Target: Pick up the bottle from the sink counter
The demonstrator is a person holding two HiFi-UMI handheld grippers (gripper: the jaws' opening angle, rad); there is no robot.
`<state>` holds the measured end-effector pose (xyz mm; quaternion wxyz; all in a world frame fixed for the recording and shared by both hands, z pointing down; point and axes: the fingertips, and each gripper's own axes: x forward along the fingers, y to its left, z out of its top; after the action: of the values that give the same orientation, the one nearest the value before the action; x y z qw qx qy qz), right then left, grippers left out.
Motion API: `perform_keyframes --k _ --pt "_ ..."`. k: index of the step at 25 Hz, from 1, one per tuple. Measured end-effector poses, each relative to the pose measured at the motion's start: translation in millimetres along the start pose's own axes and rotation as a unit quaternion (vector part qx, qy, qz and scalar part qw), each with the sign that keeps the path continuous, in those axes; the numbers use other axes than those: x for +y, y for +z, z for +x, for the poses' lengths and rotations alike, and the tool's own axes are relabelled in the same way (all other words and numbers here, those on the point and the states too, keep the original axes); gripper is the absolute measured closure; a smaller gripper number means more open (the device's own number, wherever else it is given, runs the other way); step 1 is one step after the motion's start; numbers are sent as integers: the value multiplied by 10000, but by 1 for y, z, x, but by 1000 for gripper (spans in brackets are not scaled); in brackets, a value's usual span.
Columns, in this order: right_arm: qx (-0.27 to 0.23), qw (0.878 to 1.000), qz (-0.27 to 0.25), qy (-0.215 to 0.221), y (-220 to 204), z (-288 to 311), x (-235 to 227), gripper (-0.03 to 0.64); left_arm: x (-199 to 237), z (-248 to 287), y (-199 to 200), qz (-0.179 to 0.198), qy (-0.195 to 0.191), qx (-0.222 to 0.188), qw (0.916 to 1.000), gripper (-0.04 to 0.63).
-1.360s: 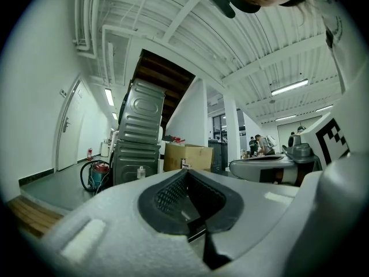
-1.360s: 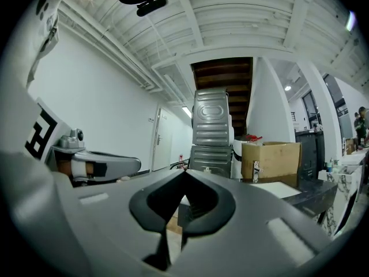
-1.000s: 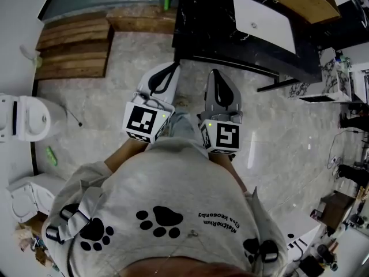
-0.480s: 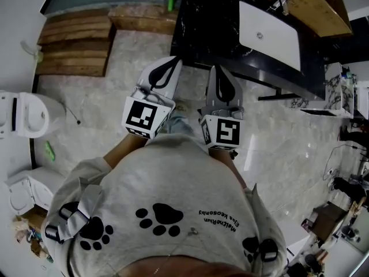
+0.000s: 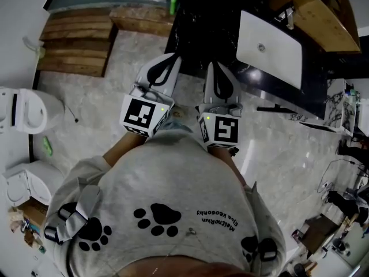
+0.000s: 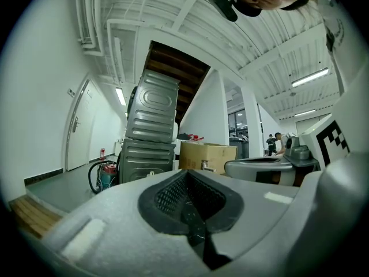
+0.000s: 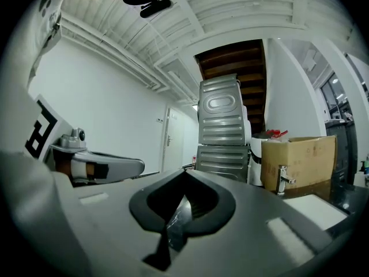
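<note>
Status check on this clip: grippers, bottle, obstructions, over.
Left gripper and right gripper both shut, empty, held level. Slim green bottle untouched, ahead at left corner of black sink counter. Nothing seen blocking the approach.

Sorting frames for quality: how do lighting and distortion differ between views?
Head view: dim, fisheye-bent, a glare streak on the floor. Left gripper view: black vignetted corners, ceiling lamp bright. Right gripper view: same vignette, white wall evenly lit.

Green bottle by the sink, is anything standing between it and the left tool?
Nothing visible does. In the head view only bare floor and the dark counter edge lie between the shut left tool and the green bottle, which stands at the counter's left end.
</note>
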<state>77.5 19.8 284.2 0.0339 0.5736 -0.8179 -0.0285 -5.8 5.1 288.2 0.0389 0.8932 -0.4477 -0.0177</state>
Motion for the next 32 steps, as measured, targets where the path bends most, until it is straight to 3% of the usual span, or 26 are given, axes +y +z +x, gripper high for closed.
perform_keyframes --k 15,23,32 --pt "-176 9990 90 413 -1 35 -32 615 5 41 1 154 385 93 9991 597" --pt "-197 9986 117 467 0 48 -32 616 14 50 5 194 381 46 9991 597" --pt "-133 9996 89 240 -1 98 -44 616 53 92 8 101 175 -11 9998 597"
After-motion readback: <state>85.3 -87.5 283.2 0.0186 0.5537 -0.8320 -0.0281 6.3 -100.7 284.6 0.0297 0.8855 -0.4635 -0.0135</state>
